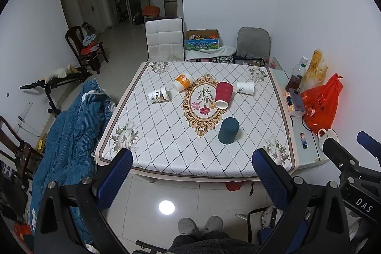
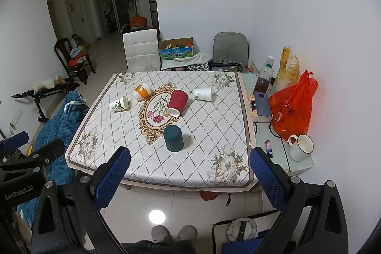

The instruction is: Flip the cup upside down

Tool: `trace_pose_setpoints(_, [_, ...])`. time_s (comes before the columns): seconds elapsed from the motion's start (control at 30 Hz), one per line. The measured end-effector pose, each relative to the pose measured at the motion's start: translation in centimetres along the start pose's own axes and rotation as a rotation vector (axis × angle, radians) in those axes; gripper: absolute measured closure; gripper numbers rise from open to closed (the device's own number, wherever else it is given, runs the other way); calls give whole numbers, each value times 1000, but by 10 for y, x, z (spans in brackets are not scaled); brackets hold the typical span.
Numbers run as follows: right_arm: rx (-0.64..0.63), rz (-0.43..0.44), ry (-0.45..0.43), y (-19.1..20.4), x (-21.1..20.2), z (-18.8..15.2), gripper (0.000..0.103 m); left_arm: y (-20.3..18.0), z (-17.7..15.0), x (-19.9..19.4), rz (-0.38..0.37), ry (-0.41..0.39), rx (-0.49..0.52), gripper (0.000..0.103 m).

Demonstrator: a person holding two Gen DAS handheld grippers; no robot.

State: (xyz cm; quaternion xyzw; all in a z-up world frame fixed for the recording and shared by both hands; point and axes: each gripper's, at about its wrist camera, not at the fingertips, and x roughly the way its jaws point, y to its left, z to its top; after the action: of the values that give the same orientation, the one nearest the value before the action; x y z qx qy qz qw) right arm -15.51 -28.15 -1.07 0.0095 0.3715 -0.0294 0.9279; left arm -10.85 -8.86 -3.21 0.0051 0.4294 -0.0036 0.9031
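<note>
From both wrist views I see five cups on the diamond-patterned table [image 1: 166, 135]. The teal cup [image 1: 228, 130] is a plain, dark blue-green, slightly tapered cylinder; it stands near the front centre, just off the lower tip of the gold floral medallion [image 1: 203, 102], with its long axis vertical and what looks like its closed base uppermost, though I cannot see the rim clearly enough to be sure. The red cup [image 1: 223, 94], ribbed with a white rim, lies tipped on the medallion's right edge, its long axis running front to back and its mouth toward me. The orange cup [image 1: 182, 82], the printed white cup [image 1: 159, 95] at left and the plain white cup [image 1: 245, 87] at right all lie on their sides farther back. My left gripper [image 1: 192, 167] and right gripper [image 2: 190, 164] hover before the near table edge, both with blue pads spread wide apart, holding nothing. A white mug [image 2: 300, 147] sits on the side shelf at right
</note>
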Motion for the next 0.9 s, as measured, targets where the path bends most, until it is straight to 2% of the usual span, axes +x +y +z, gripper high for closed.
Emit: trace_pose_setpoints(0.9, [3, 11, 15, 5, 8, -10, 1, -4, 1, 4, 2, -4, -8, 0])
